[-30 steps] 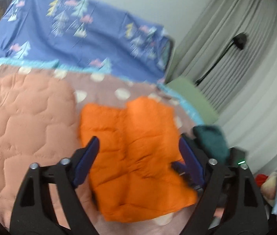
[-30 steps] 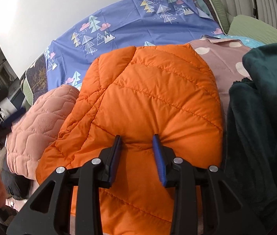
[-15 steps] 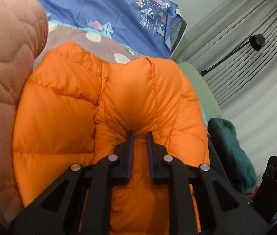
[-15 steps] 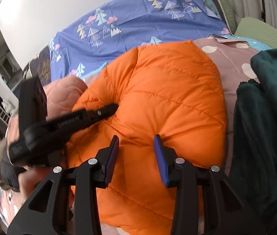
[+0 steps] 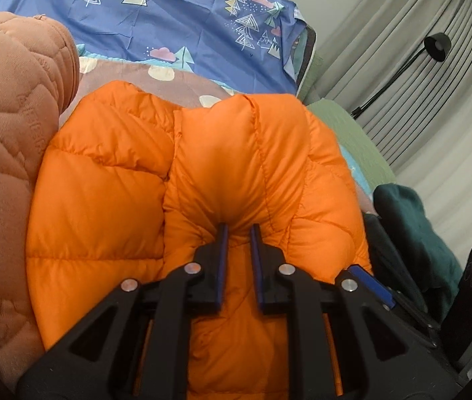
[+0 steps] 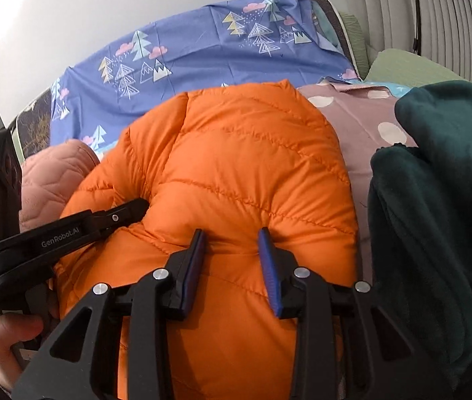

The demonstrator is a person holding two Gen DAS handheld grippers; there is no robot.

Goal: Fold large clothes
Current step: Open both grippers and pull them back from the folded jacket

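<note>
A puffy orange quilted jacket [image 5: 236,166] lies bunched on the bed and fills the middle of both views. My left gripper [image 5: 238,226] is shut on a pinched fold at the jacket's near edge. In the right wrist view the left gripper [image 6: 135,205] reaches in from the left, its tip buried in the fabric. My right gripper [image 6: 230,231] holds a wider fold of the orange jacket [image 6: 252,166] between its blue pads, and its jaws are closing on it. One blue fingertip [image 5: 369,283] of the right gripper shows at the jacket's right edge in the left wrist view.
A peach quilted blanket [image 5: 2,166] lies left of the jacket, a dark green fleece [image 6: 436,200] to its right. Behind are a dotted mauve bedcover [image 6: 362,116], a blue tree-print sheet [image 5: 169,16], grey curtains and a black floor lamp [image 5: 436,43]. A hand [image 6: 9,330] holds the left gripper.
My left gripper came down from above the spread jacket, open, and shut on its near edge; it now shows in the right wrist view. The right gripper kept its hold.
</note>
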